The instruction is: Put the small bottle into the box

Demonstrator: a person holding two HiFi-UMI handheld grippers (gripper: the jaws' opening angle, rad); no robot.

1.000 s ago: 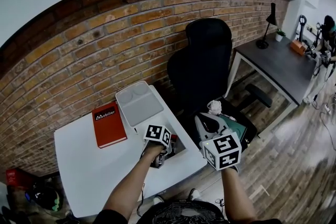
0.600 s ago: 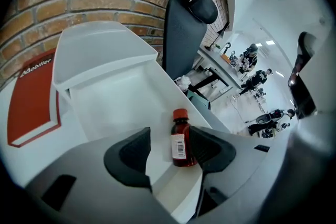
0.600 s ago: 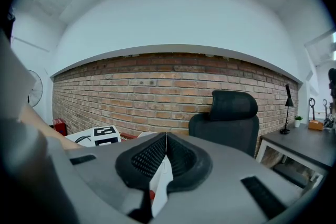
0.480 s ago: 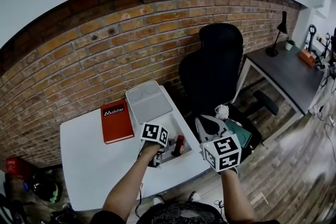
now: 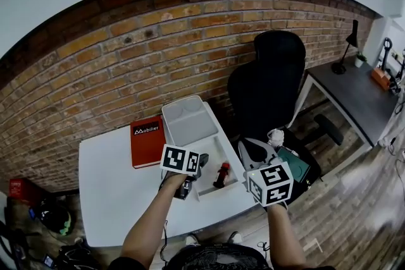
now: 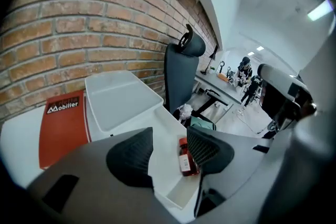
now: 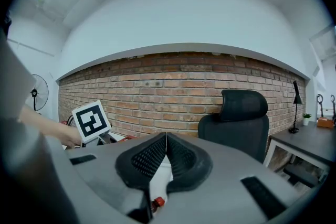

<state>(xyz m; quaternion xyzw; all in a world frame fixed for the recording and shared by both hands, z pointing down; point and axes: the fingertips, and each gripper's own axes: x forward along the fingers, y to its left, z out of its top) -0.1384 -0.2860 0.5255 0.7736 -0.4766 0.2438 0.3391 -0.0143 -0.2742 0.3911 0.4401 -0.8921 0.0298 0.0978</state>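
The small red-brown bottle (image 5: 221, 175) (image 6: 185, 159), with a red cap and a white label, sits inside the open white box (image 5: 204, 191) (image 6: 181, 198) on the white table. The box's lid (image 5: 186, 121) (image 6: 118, 96) lies open behind it. My left gripper (image 5: 201, 164) (image 6: 169, 148) hovers above the box and points down at the bottle. Its jaws are open and have just been closing a little; nothing is between them. My right gripper (image 5: 248, 148) (image 7: 166, 140) hangs off the table's right edge, shut and empty. The bottle's cap (image 7: 156, 202) peeks out below it.
A red book (image 5: 147, 141) (image 6: 62, 126) lies left of the lid. A black office chair (image 5: 269, 85) (image 7: 239, 115) stands past the table's right edge, with a green item (image 5: 292, 164) on its seat. Further right is a grey desk (image 5: 354, 85); a brick wall runs behind.
My left gripper has come up out of the box and drawn back, leaving the bottle inside. The right gripper has hardly moved.
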